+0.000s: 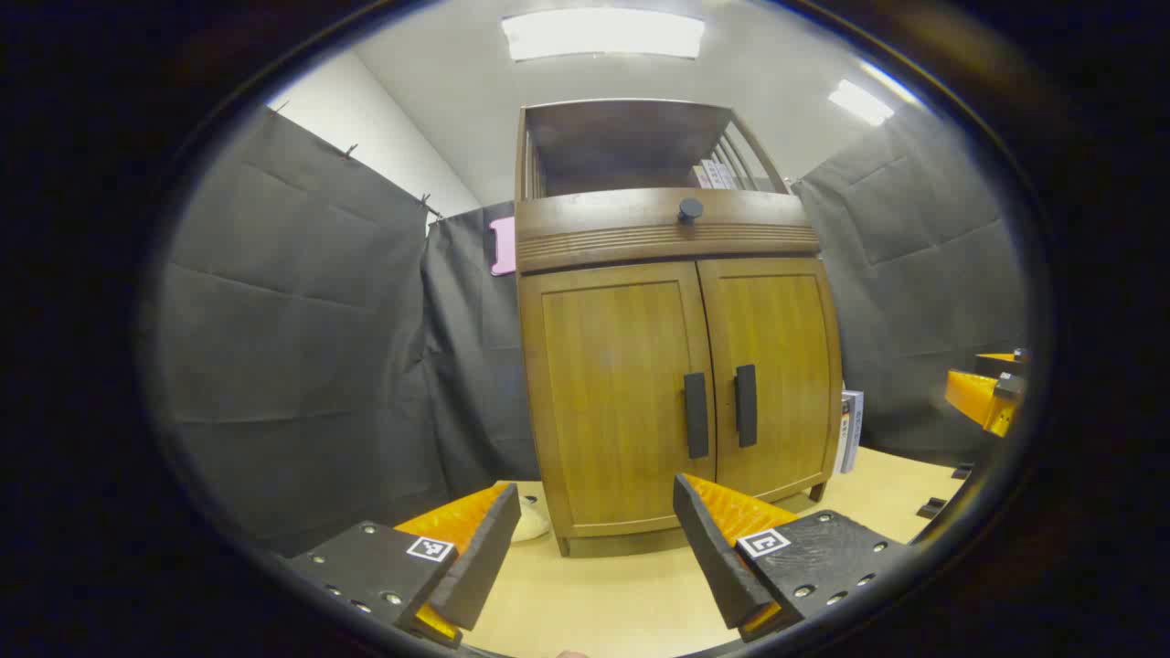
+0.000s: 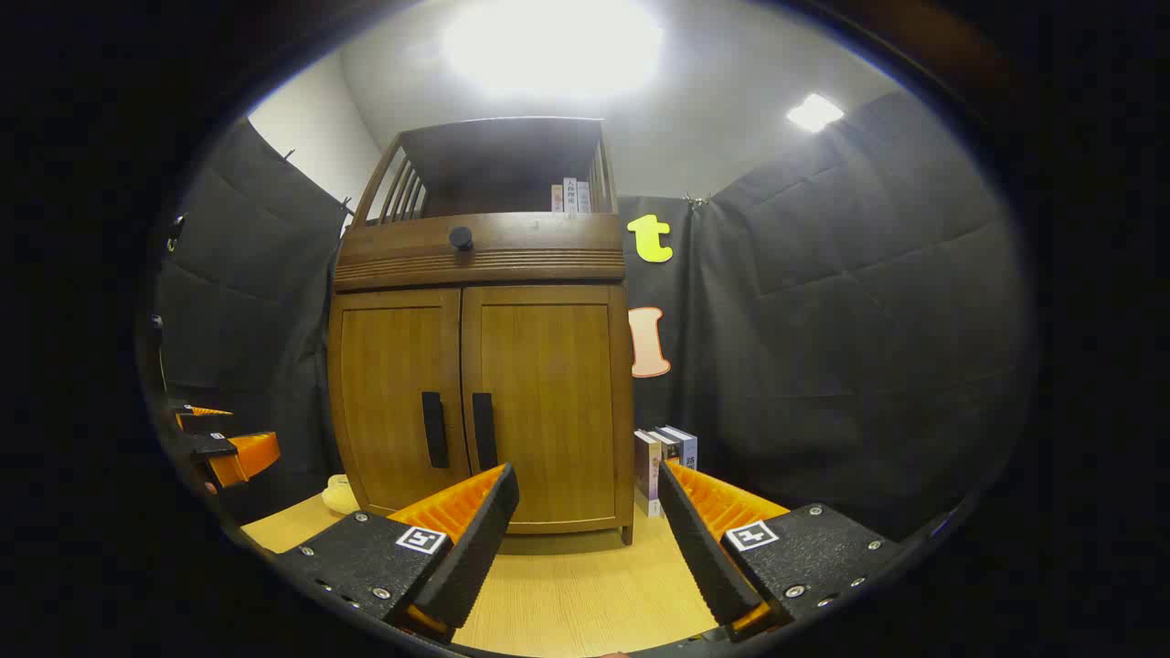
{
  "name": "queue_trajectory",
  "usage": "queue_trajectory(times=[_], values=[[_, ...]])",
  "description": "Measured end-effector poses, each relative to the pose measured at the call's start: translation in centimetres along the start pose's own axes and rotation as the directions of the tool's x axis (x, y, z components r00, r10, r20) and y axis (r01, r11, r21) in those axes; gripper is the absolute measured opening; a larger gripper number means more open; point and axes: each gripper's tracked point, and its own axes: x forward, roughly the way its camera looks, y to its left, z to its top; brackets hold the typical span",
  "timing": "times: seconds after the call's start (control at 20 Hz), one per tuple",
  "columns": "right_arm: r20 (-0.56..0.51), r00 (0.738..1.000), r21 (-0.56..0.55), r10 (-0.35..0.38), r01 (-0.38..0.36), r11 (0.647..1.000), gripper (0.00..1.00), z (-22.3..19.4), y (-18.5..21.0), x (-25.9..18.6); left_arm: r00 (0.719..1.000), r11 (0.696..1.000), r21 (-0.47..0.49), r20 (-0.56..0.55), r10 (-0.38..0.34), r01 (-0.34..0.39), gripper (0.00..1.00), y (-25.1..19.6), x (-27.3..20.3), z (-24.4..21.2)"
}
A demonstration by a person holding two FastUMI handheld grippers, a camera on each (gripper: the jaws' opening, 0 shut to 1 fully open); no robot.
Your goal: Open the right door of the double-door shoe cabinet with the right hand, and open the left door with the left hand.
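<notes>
- Left gripper [image 1: 599,525]: released, fingers spread, nothing held; short of cabinet front.
- Shoe cabinet [image 1: 676,384]: upright on bench [image 1: 594,594], front facing grippers. Left door [image 1: 612,402] and right door [image 1: 777,375] closed; handles [image 1: 696,415] long axis vertical, side by side at centre seam.
- Right gripper [image 2: 585,512]: released, empty, clear of doors.
- Books [image 2: 665,457]: upright, just right of cabinet.

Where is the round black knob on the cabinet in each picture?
Left gripper view: the round black knob sits above the middle, a little right of centre, on the drawer front over the two doors.
Right gripper view: the knob sits left of centre, on the same drawer front.
Shared landmark: the pair of black door handles, side by side where the closed doors meet, straight below the knob.
</notes>
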Motion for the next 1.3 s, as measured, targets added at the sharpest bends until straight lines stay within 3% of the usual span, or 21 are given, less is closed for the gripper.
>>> queue_trajectory(times=[0.1,0.85,1.3], values=[[-0.014,1.0,0.007,0.002,-0.002,1.0,0.95,-0.6,0.0,0.1,1.0,1.0,0.011,0.004,0.0,0.0,1.0,0.0,0.0,0.0],[-0.005,1.0,0.011,0.014,-0.014,1.0,0.95,0.3,0.5,1.5,1.0,1.0,0.013,0.018,0.007,-0.007,1.0,0.1,0.2,0.2],[0.012,0.997,-0.003,0.082,-0.082,0.997,0.95,2.4,3.3,7.6,0.996,0.996,-0.017,0.025,0.089,-0.088,1.0,1.0,0.6,0.2]])
